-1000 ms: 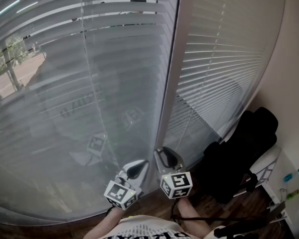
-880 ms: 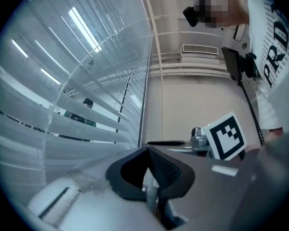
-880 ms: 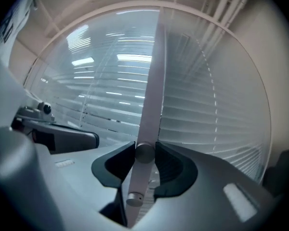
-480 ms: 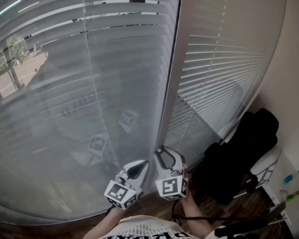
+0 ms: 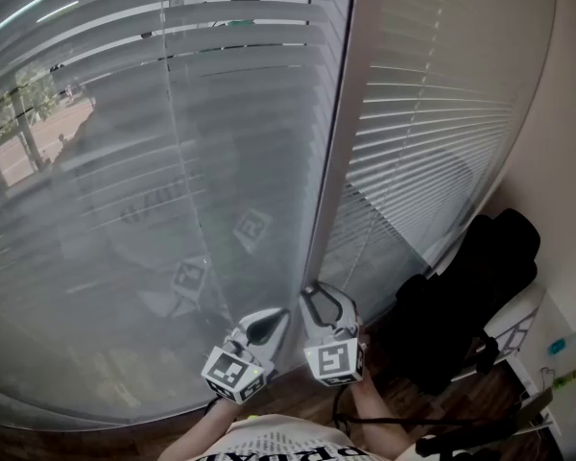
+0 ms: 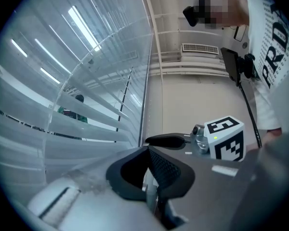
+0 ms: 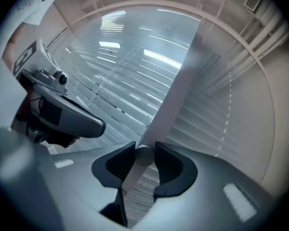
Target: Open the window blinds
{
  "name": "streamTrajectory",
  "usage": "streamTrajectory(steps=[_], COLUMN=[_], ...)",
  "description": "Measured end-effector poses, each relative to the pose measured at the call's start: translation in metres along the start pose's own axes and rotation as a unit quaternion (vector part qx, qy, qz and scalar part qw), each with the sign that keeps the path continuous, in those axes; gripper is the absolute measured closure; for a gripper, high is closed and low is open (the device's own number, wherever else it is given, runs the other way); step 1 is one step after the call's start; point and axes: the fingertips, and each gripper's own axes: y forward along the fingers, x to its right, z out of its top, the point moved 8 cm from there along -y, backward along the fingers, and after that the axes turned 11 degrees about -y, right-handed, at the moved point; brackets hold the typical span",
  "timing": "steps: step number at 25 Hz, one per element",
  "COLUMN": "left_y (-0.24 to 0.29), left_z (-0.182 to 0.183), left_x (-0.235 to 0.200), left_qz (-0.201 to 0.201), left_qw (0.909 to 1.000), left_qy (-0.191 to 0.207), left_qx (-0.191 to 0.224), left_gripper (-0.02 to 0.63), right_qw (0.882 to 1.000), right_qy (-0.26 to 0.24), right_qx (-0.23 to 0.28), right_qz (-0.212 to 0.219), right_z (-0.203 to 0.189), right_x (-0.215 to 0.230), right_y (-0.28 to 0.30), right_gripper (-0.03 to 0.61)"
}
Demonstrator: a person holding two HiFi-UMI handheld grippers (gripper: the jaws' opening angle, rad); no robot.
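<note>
In the head view the right gripper covers whatever sits at its tips against the window frame. In the right gripper view a pale rod is clamped between the pads; its far run blends into the frame, and its near run drops out of sight behind the gripper's body. The left gripper shows its pads meeting, with a pale sliver behind them too blurred to name. The head view's bottom edge cuts off the person's shirt and its print. Two small coloured items near the right edge are too small to identify
</note>
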Motion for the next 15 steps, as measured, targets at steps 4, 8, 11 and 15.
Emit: streamTrajectory(steps=[4, 8, 11, 15], left_y=[0.0013, 0.0018, 0.0013, 0.0015], left_z=[0.0023, 0.0007, 0.0011, 0.0005], left_x=[0.0017, 0.0017, 0.0011, 0.0004], left_qz=[0.003, -0.001, 0.001, 0.001], left_qw=[1.0, 1.0, 1.0, 1.0], left_qy=[0.0, 0.0, -0.001, -0.003], left_qx=[-0.003, -0.005, -0.005, -0.006], left_gripper=[0.621, 0.621, 0.621, 0.621], right_qw=[0.999, 0.997, 0.994, 0.989], right_qy=[0.035, 0.078, 0.111, 0.145], right_qx=[0.001, 0.007, 0.012, 0.016], right_qz=[0.002, 0.0, -0.001, 0.001], right_z=[-0.0006, -0.0028, -0.0042, -0.007], right_x=[0.0017, 0.0028, 0.0037, 0.0038], right_y=[-0.0007, -0.0008, -0.0014, -0.001], right_gripper=[0.443, 0.443, 0.444, 0.443])
